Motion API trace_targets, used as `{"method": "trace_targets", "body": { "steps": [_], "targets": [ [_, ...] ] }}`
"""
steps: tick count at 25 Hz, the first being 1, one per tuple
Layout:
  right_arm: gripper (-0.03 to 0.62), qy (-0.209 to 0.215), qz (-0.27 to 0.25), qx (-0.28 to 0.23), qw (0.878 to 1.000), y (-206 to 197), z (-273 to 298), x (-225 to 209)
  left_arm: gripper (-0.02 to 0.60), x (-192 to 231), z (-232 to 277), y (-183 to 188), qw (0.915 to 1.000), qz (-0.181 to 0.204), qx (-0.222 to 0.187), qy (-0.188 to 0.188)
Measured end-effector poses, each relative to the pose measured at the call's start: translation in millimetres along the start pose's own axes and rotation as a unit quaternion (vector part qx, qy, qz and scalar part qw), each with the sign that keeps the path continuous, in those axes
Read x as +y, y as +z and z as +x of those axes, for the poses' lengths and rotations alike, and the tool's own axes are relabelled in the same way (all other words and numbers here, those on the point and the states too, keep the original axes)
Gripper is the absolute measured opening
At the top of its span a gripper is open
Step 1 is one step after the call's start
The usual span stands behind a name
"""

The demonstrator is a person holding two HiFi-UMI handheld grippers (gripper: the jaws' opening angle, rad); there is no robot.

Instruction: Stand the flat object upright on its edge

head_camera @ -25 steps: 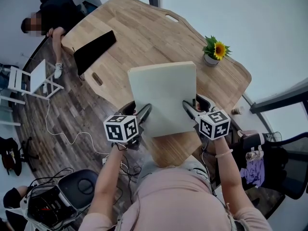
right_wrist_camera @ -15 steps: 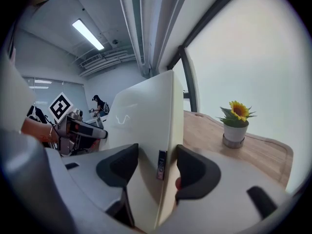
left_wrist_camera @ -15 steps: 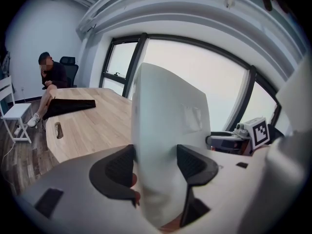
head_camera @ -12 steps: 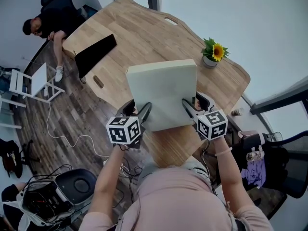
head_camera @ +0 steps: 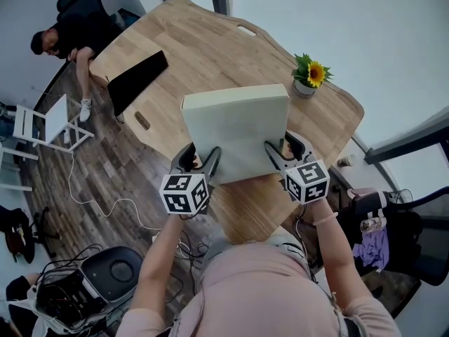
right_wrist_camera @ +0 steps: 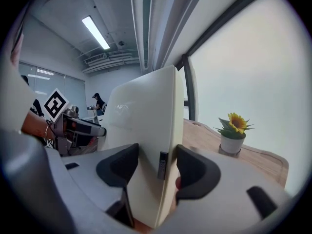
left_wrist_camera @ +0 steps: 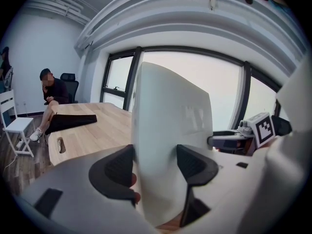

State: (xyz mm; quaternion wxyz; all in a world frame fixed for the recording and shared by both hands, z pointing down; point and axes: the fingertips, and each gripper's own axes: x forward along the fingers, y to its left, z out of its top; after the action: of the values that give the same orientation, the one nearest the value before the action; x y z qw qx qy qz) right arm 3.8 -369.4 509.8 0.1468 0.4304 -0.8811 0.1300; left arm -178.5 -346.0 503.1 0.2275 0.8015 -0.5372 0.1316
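Light wooden table [head_camera: 210,55], centre frame: pale cream flat rectangular board [head_camera: 235,128] is being clamped near its lower edge by left gripper [left_wrist_camera: 155,165] and right gripper [right_wrist_camera: 158,167], held almost upright; settling and release judged remaining.

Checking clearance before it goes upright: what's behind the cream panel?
Bare wooden table, with a sunflower pot beyond its right corner. What lies directly under the panel is covered.
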Motion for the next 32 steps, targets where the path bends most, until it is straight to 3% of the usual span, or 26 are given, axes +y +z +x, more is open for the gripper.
{"method": "trace_targets", "body": {
  "steps": [18,32],
  "targets": [
    [0.244,-0.031,-0.034,-0.025,0.999,-1.8,-13.8,0.2,0.275,-12.3,-5.1,2.0,0.9938,0.06,-0.094,0.001],
    [0.244,-0.03,-0.059,-0.032,0.997,-5.9,-21.6,12.1,0.275,-12.1,-13.8,-11.0,0.9943,0.057,-0.089,-0.011]
  ]
}}
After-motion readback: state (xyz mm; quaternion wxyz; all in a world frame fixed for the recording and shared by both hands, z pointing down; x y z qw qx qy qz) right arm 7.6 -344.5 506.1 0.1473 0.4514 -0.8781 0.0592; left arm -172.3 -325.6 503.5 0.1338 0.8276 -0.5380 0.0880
